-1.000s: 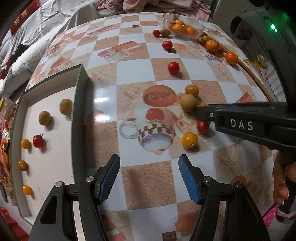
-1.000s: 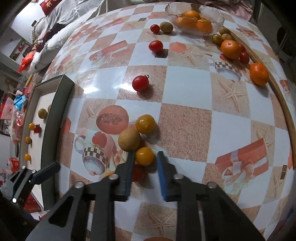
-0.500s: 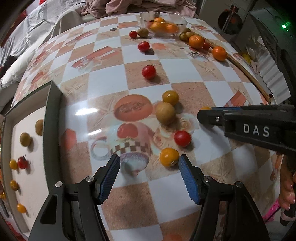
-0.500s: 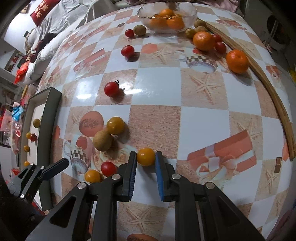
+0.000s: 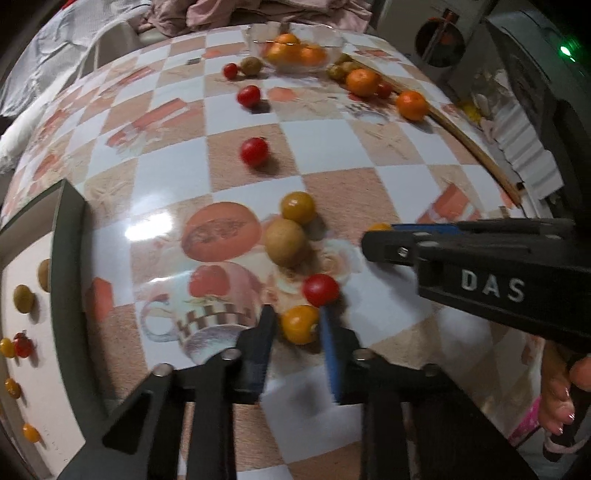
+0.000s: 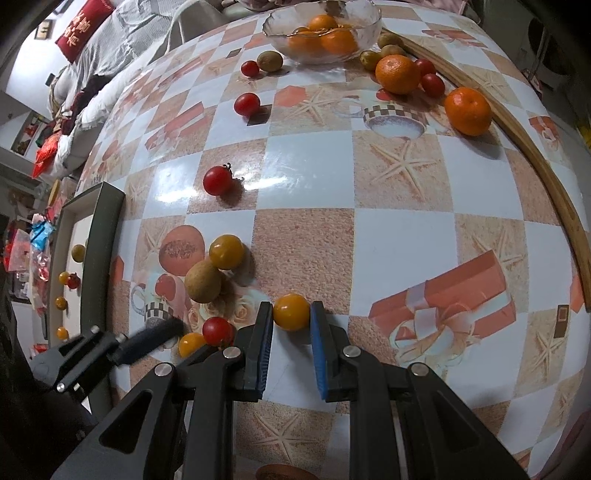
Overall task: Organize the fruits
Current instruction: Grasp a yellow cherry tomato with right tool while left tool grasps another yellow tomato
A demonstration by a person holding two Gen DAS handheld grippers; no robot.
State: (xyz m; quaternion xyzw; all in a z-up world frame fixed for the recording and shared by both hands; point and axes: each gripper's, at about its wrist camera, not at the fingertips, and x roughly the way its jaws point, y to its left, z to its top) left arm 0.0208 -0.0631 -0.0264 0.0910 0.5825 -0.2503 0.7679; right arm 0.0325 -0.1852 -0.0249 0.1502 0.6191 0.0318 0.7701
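Observation:
My left gripper has its jaws closed in around a yellow cherry tomato on the table, with a red cherry tomato just beyond it. My right gripper is shut on another yellow cherry tomato, low over the table. A brown round fruit and a third yellow tomato lie together left of it. The grey tray at the left holds several small fruits. The right gripper also shows in the left wrist view.
A glass bowl of oranges stands at the far edge. Loose oranges, red tomatoes and brown fruits lie around it. A wooden hoop curves along the right side. Bedding lies beyond the table at the left.
My left gripper has moved forward and narrowed its jaws around the yellow tomato. My right gripper has drawn its yellow tomato to the right, away from the cluster.

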